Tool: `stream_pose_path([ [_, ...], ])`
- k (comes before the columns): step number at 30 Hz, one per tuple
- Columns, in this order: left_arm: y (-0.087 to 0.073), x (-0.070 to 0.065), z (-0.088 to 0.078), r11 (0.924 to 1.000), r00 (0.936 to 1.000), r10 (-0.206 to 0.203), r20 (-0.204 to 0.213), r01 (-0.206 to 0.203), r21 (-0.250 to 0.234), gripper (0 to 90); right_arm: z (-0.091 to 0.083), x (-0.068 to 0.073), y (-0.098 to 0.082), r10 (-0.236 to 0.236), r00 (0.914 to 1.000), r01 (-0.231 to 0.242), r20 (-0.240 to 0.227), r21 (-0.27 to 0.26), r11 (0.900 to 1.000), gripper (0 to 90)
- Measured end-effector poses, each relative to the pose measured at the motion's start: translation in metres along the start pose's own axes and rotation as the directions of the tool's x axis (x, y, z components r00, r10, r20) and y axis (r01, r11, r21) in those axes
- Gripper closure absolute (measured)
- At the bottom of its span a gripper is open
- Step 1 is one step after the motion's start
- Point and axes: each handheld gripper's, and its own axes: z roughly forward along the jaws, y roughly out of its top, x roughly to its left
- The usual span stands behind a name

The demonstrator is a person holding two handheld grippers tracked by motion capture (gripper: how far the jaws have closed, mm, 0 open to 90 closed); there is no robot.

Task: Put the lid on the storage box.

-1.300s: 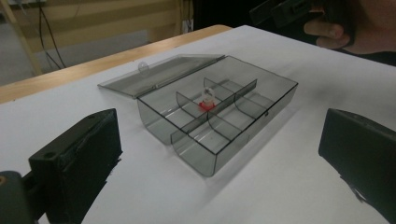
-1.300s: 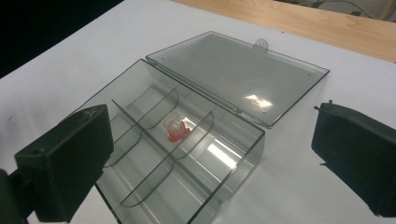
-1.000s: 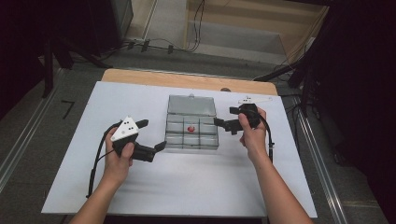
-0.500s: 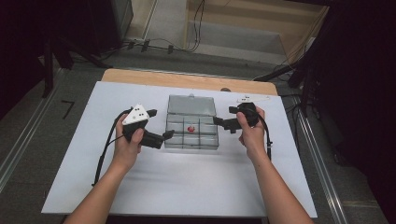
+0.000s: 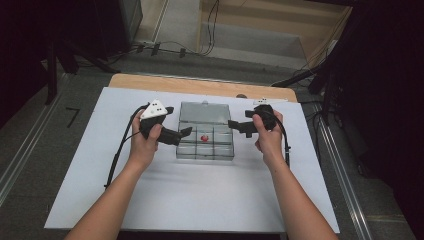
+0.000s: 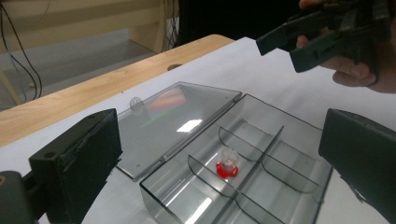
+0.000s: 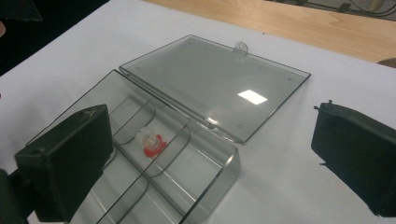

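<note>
White-topped table [image 5: 165, 200] with wooden far edge, cables on dim floor behind. Clear compartment box [image 5: 205, 138] at centre, lid folded back flat, small red piece [image 5: 204, 138] in a middle cell. Left gripper [image 5: 186, 132] and right gripper [image 5: 231, 123] flanking box, jaws apart, empty.

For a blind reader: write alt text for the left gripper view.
An open clear compartment box lies on a white table, a small red-based piece in one middle compartment. Its lid lies flat behind.
</note>
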Motion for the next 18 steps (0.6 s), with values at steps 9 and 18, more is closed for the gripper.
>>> stream_pose_path([
  [9,0.007,0.018,0.019,0.9986,0.9990,-0.042,-0.015,0.042,0.033,0.0,0.006,-0.006,0.007,0.015,0.9999,-0.015,0.004,0.004,1.000,0.0],
  [18,0.013,0.035,0.037,0.9888,0.9920,-0.126,-0.006,0.126,0.080,0.8,0.017,-0.012,0.012,0.045,0.9990,-0.045,-0.009,0.012,0.999,0.0],
])
